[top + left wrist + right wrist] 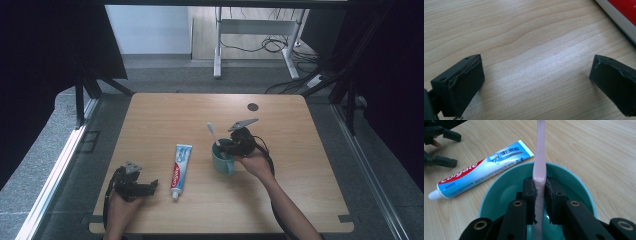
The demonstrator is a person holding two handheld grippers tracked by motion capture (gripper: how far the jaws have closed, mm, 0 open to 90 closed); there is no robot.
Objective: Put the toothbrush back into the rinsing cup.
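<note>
Our right gripper clamps the pink toothbrush over the teal cup, its handle reaching down inside the rim. The toothpaste lies just left of the cup. Our left gripper rests spread wide near the table's front edge, bare wood between its jaws.

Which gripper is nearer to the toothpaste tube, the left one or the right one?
Left. The left gripper rests open on the table just beside the cap end of the toothpaste tube. The right gripper is farther away, over the cup, shut on the toothbrush.
</note>
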